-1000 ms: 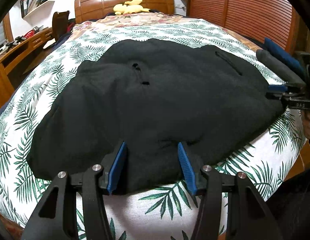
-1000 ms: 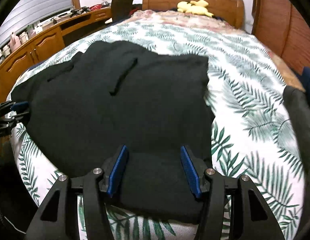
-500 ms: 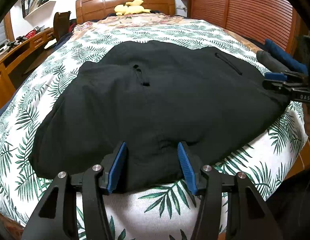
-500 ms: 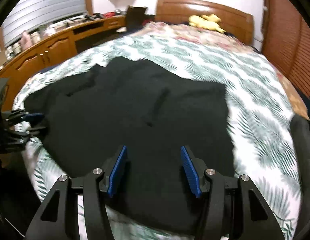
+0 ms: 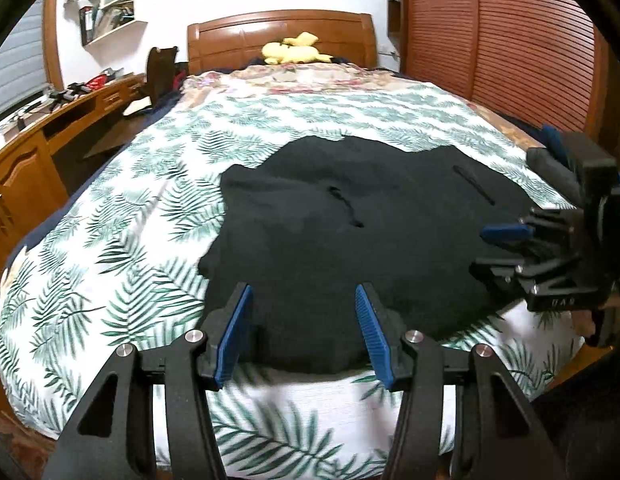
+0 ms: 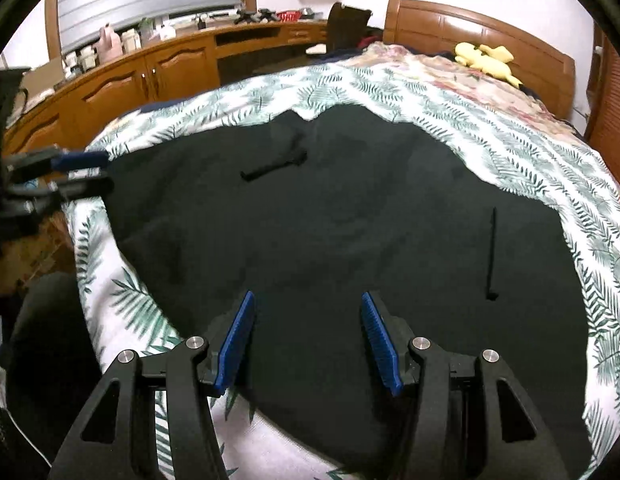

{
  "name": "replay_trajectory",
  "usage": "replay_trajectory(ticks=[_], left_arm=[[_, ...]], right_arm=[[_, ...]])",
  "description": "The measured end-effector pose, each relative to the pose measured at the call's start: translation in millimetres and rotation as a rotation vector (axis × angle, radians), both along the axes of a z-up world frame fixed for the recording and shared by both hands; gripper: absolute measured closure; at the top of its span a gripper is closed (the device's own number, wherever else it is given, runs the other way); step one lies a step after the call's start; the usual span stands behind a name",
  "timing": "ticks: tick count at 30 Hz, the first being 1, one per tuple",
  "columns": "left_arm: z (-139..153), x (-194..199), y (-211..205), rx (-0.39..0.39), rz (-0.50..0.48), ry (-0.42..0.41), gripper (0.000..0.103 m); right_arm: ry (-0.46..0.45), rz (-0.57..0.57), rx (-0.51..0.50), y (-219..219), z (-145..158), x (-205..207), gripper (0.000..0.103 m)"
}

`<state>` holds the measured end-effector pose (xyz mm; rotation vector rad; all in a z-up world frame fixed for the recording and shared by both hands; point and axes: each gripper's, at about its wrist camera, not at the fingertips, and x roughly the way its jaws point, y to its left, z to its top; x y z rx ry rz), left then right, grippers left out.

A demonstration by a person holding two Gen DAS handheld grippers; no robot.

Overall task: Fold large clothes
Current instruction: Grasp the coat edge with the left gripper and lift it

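A large black garment [image 5: 350, 232] lies spread on a bed with a palm-leaf cover [image 5: 121, 240]; it also fills the right wrist view [image 6: 330, 220]. My left gripper [image 5: 303, 330] is open and empty, hovering over the garment's near edge. My right gripper [image 6: 307, 342] is open and empty above the garment's near part. The right gripper also shows at the right edge of the left wrist view [image 5: 506, 248], and the left gripper at the left edge of the right wrist view [image 6: 85, 172].
A wooden headboard [image 5: 281, 36] with a yellow plush toy [image 5: 293, 52] stands at the far end. A long wooden desk with cabinets [image 6: 149, 72] runs along the bed's left side. A slatted wooden wardrobe [image 5: 510, 40] is on the right.
Both grippers have lifted and pulled back from the garment. The right wrist view has swung left, so the garment now sits more to its right. Both stay open.
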<state>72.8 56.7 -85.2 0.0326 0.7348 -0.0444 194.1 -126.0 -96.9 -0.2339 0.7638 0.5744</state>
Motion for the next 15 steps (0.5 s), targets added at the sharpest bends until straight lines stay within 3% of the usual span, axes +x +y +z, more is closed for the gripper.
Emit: replay_trajectory(ticks=[9,15], left_arm=[[-28,0,36,-0.005,0.099,0.043,0.048],[-43,3,48,-0.050,0.113,0.079,0.048]], right_arm=[[0.012,0.007,-0.025,7,-13,9,0.046],[0.006,0.015,-0.033,5,-7,8,0.046]])
